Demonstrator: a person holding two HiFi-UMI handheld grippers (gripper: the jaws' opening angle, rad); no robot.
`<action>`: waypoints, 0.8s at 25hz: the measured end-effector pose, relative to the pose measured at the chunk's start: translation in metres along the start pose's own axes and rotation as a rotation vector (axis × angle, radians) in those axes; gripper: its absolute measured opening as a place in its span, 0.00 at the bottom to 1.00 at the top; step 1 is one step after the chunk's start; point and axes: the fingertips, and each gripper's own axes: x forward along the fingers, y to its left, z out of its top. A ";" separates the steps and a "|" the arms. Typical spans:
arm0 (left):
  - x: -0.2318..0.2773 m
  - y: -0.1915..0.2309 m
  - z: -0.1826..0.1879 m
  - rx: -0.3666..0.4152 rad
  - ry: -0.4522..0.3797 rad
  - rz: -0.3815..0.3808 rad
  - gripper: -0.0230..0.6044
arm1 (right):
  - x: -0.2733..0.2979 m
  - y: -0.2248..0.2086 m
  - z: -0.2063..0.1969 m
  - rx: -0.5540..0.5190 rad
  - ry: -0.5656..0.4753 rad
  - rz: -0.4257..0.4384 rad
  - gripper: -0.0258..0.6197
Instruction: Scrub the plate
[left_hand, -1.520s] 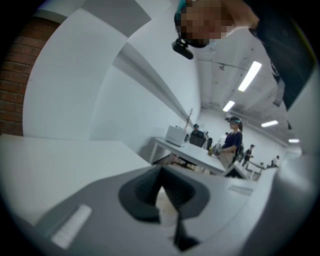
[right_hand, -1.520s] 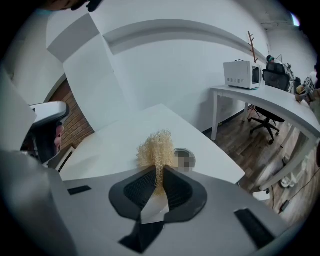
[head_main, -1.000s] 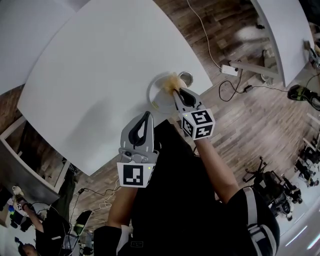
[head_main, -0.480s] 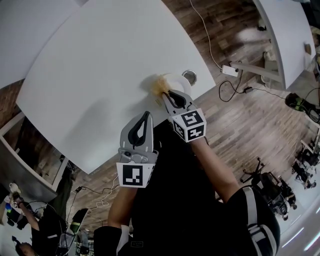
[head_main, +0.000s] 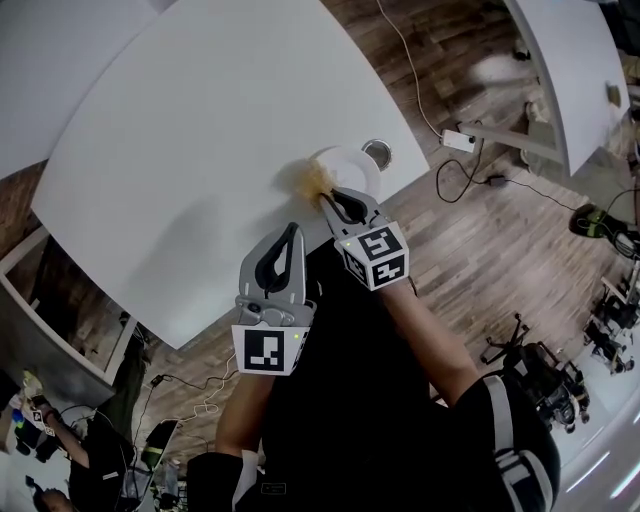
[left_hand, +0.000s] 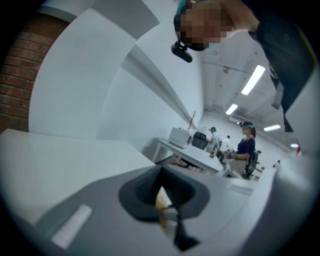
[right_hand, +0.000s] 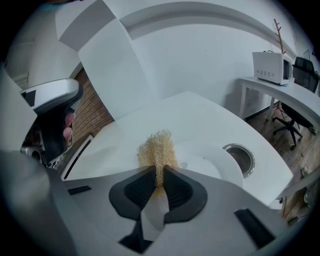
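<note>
1. Pinching a tan mesh scrubber (right_hand: 156, 149) in the right gripper (right_hand: 159, 175), with the jaws closed tight on its lower end and the tuft sticking out past the tips.
2. Resting that tuft at the left rim of the white plate (right_hand: 212, 162), sitting flat on the white table (right_hand: 125, 130) near the edge and just beside a round metal grommet (right_hand: 239, 157).
3. Finding most of the plate to the right of the fingers and slightly beyond them, so probably needing a rightward sweep across the dish next.
4. Holding the left gripper (head_main: 292, 233) back off the table edge, well apart from the plate, with the jaws together and gripping nothing recognisable.
5. Treating the right gripper as the nearer, working one, and watching for the unsteadied plate sliding toward the grommet under pressure.
</note>
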 end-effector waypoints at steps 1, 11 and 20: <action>0.001 -0.001 0.001 -0.003 -0.003 -0.002 0.04 | -0.002 -0.005 0.000 0.006 -0.002 -0.010 0.11; 0.007 -0.010 -0.004 -0.012 0.008 -0.019 0.04 | -0.034 -0.059 -0.004 0.035 -0.022 -0.135 0.11; 0.007 -0.014 -0.005 -0.004 0.008 -0.027 0.04 | -0.044 -0.075 -0.006 0.049 -0.033 -0.178 0.11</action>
